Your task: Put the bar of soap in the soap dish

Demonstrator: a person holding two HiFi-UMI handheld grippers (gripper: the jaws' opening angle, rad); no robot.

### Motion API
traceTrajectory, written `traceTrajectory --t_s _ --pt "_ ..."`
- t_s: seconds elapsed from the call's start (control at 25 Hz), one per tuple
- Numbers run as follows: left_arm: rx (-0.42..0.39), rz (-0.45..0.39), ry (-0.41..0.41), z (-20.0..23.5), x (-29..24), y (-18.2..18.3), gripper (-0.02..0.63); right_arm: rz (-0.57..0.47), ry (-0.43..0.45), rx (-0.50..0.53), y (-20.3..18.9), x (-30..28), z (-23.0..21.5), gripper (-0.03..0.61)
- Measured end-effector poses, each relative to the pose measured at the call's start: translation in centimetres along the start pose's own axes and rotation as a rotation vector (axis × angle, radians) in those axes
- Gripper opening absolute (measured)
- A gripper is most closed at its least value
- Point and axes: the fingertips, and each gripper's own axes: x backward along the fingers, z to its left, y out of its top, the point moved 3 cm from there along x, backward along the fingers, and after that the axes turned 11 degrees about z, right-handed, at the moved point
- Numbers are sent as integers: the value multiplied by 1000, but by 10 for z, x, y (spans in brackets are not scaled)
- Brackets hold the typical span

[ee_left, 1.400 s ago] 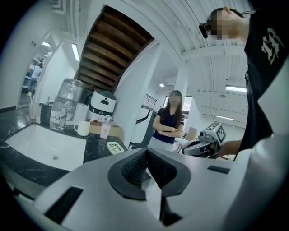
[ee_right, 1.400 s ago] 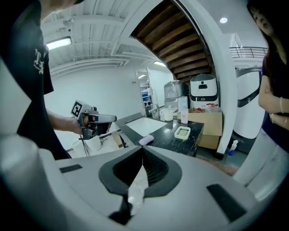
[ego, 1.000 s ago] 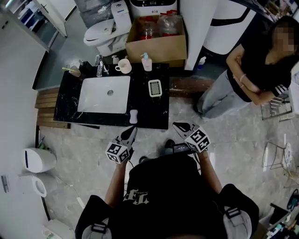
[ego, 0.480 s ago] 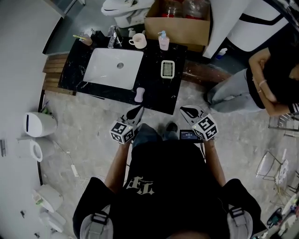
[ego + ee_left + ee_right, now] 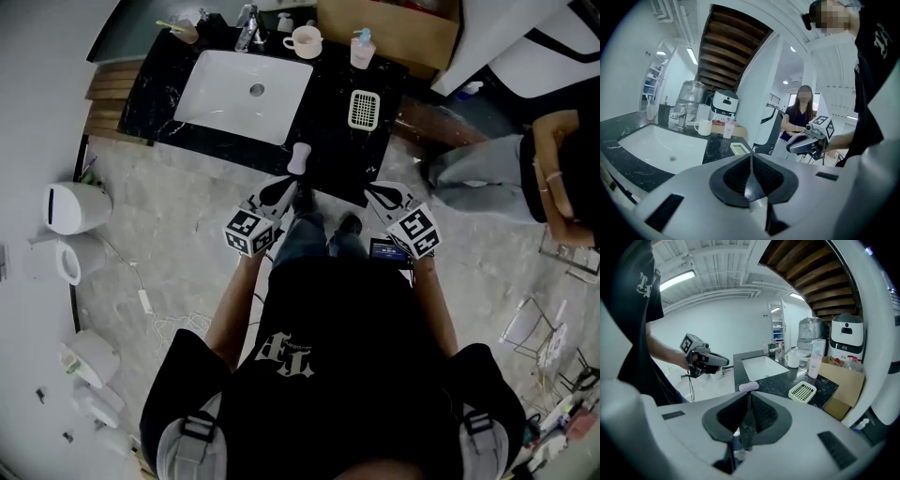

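Note:
A pale pink bar of soap (image 5: 298, 157) lies near the front edge of the black counter (image 5: 328, 155), just right of the white sink (image 5: 246, 82). The white slotted soap dish (image 5: 364, 109) sits further back on the right. My left gripper (image 5: 277, 188) is shut and empty, a little in front of the soap. My right gripper (image 5: 376, 191) is also shut and empty, off the counter's front right corner. The right gripper view shows the soap (image 5: 748, 386) just beyond the closed jaws and the dish (image 5: 802, 391) to its right. In the left gripper view only the dish (image 5: 739, 149) shows.
A mug (image 5: 304, 40), a pump bottle (image 5: 362, 49) and a faucet (image 5: 247, 17) stand along the counter's back. A cardboard box (image 5: 394, 23) sits behind. A person (image 5: 525, 159) stands to the right. A white bin (image 5: 67, 206) is on the floor at left.
The counter has drawn nearer in the head view. Both grippers have moved forward toward its front edge, the left one closing in on the soap. Both stay shut.

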Motion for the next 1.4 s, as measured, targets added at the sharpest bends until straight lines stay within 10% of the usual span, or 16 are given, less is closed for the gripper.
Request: traceTrajectory --t_s 0.36,1.08,1.4 --pt "66 88 -59 61 -16 -17 11 120 -7 127 35 -74 5 14" --pt "150 309 -198 118 -65 -49 11 451 35 262 41 -212 16 380" --pt "147 399 -255 125 -80 -57 11 595 78 282 38 -238 14 390"
